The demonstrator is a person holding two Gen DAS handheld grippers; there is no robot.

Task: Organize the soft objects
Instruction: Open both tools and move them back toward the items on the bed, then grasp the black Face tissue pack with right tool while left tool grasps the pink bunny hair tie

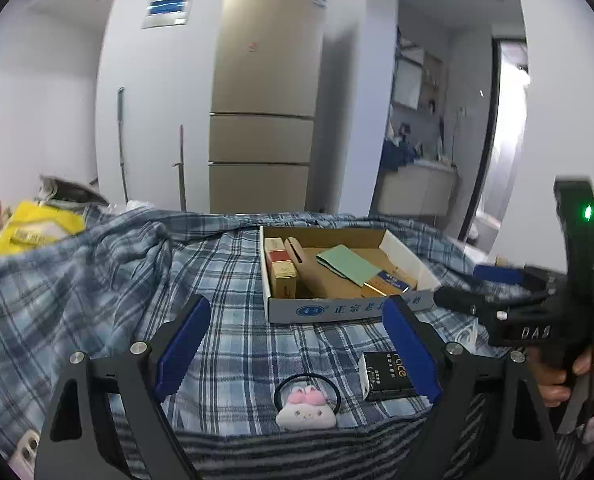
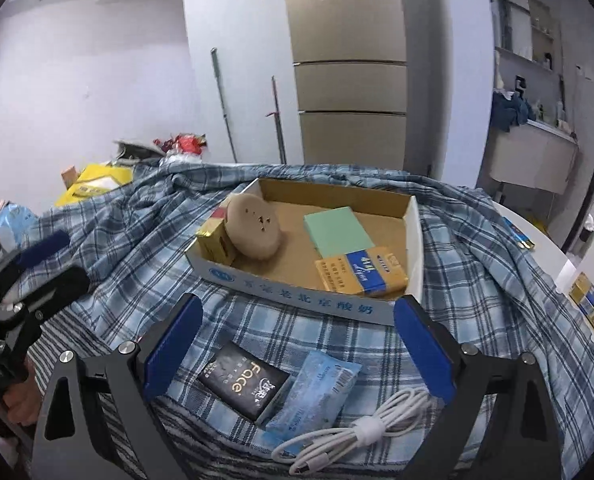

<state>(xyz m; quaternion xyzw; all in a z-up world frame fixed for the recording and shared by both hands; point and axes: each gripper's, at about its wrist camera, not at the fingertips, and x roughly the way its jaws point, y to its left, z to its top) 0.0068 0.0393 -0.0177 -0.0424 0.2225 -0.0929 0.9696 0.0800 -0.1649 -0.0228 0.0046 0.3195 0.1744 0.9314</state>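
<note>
Left claw (image 1: 297, 344) held level and low over the plaid cloth (image 1: 97, 280), fingers spread wide, nothing between the blue pads (image 1: 185, 344). Just beyond the pads, toward 6 o'clock in the left wrist view: a black hair tie with a pink-and-white plush charm (image 1: 307, 406); beside it at 3 o'clock, a black tissue pack (image 1: 385, 374), close to the right pad.

Right claw (image 2: 297, 352) likewise gaping, empty, tilted slightly down at the cloth. Between its fingers, the same black pack, marked "Face"; touching it on the 3 o'clock side, a light blue wipes packet (image 2: 317, 392); at 5 o'clock, a coiled white cable (image 2: 357, 428) overlapping that packet's near end.

Ahead at 12 o'clock in both views, an open cardboard tray (image 2: 297, 296) holding a tan round pad (image 2: 253, 228), a green note block (image 2: 337, 232), and yellow boxes (image 2: 361, 274).

Right hand (image 1: 557, 376) wrapped around its handle at 3 o'clock in the left wrist view.
</note>
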